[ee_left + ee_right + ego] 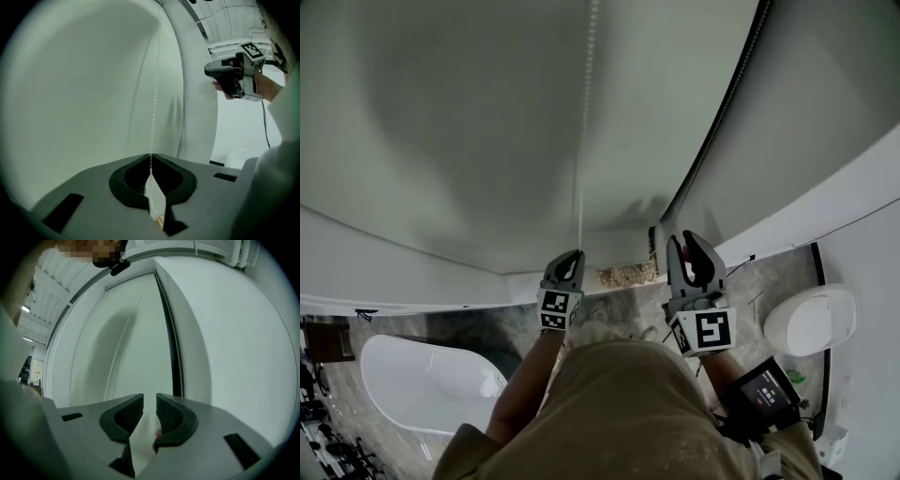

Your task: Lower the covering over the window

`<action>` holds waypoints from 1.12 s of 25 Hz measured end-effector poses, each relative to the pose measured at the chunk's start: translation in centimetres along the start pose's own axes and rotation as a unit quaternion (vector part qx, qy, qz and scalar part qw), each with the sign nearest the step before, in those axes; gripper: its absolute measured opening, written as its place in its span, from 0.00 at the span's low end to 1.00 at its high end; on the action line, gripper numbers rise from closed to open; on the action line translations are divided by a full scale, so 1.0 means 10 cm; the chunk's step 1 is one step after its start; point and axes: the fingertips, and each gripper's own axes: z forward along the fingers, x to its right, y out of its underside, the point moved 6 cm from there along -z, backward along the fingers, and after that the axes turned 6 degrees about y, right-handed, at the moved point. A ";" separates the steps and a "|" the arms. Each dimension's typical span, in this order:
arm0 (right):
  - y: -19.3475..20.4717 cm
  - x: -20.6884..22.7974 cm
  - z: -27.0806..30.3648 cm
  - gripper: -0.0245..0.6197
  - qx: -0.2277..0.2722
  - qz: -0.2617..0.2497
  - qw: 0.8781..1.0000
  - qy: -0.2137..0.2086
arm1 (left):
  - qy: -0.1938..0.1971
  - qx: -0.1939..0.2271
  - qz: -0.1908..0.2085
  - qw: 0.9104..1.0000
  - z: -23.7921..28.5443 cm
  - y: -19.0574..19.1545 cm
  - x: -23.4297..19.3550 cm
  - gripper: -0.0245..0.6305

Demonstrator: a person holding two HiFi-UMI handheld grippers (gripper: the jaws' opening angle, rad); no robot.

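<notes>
A pale roller blind (487,122) covers the window in front of me. Its white bead chain (584,112) hangs straight down across it. My left gripper (572,255) is shut on the lower part of this chain; in the left gripper view the chain (154,93) runs down into the pinched tips (150,157). My right gripper (684,240) is held up to the right, beside the black side rail (174,357) of the window. A narrow gap shows between its ribbed pads (168,412) and nothing lies in it. The chain (115,357) hangs well to its left.
A white ledge runs below the blind, with a small woven thing (628,275) on it. Down on the floor are a white bathtub (422,380) at the left, a white toilet (811,319) at the right and a dark device with a screen (764,389).
</notes>
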 end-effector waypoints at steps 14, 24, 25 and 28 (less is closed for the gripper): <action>0.21 0.00 0.13 0.15 -0.046 0.000 0.999 -0.005 | 0.046 -0.020 0.032 0.998 0.58 -0.27 -0.07 0.07; 0.74 0.34 0.23 0.15 -0.116 0.007 0.986 0.116 | 0.078 -0.034 0.056 0.995 1.00 -0.40 0.03 0.07; 0.77 0.42 0.22 0.16 -0.113 0.012 0.985 0.129 | 0.076 -0.034 0.059 0.995 1.04 -0.42 0.08 0.07; 0.83 0.69 0.17 0.18 -0.099 0.035 0.979 0.176 | 0.073 -0.036 0.067 0.994 1.14 -0.50 0.17 0.07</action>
